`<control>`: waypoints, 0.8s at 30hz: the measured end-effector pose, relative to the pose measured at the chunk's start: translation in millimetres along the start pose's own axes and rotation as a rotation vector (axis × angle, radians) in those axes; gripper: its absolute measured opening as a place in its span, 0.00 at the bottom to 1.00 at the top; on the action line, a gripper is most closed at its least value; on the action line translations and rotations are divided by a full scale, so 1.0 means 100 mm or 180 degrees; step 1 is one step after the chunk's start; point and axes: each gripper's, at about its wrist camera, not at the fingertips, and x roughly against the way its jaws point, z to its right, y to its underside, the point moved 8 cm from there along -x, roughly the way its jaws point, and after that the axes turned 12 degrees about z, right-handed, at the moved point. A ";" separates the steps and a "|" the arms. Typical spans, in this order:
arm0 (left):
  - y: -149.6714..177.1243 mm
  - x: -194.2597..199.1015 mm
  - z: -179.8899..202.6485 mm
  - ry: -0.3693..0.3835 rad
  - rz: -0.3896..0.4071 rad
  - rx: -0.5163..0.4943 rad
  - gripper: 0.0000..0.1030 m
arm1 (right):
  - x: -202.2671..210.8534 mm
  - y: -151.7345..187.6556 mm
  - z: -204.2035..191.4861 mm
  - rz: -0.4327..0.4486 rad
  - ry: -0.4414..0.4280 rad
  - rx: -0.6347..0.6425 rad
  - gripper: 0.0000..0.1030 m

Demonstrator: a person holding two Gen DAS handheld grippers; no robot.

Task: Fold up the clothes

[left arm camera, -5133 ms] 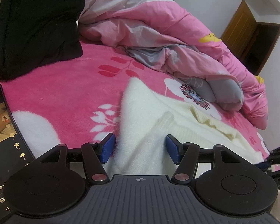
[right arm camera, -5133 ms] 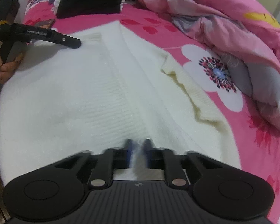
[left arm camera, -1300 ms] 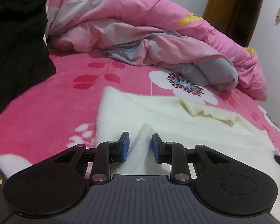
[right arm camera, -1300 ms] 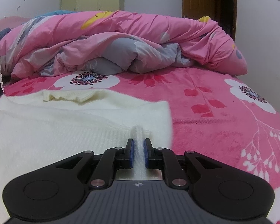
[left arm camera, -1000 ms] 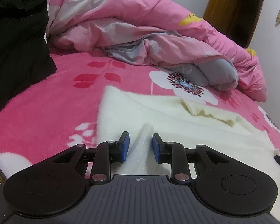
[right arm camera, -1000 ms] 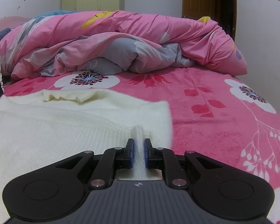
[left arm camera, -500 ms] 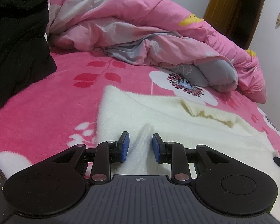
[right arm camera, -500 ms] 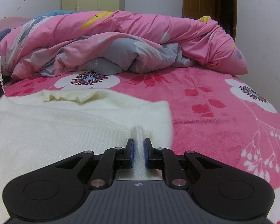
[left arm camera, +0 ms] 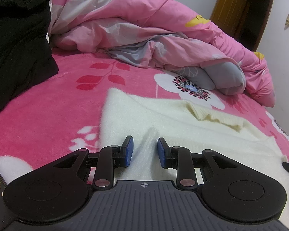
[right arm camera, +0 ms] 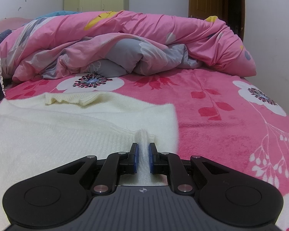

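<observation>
Two grips low on the cream sweater (left arm camera: 183, 127) lying flat on the bed (right arm camera: 221, 100): right hand-held gripper (right arm camera: 143, 157) pinches a ridge at its right end, left hand-held gripper (left arm camera: 143, 152) part-spread around a ridge near the left end, pads apart from it; long axis runs between them

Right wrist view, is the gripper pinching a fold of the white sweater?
Yes, the right gripper has a raised ridge of the white sweater squeezed between its nearly closed blue pads.

Sweater (left arm camera: 163, 119) on blanket (left arm camera: 48, 115), quilt (left arm camera: 144, 38) behind
</observation>
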 end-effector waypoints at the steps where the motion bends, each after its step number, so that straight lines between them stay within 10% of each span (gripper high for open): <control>1: 0.00 0.00 0.00 -0.0001 0.0000 -0.0001 0.27 | 0.00 0.00 0.00 0.0000 0.0000 -0.0001 0.12; 24: 0.02 0.00 0.08 -0.0154 -0.0021 -0.0267 0.28 | 0.01 0.00 0.05 0.0010 -0.0074 -0.0117 0.12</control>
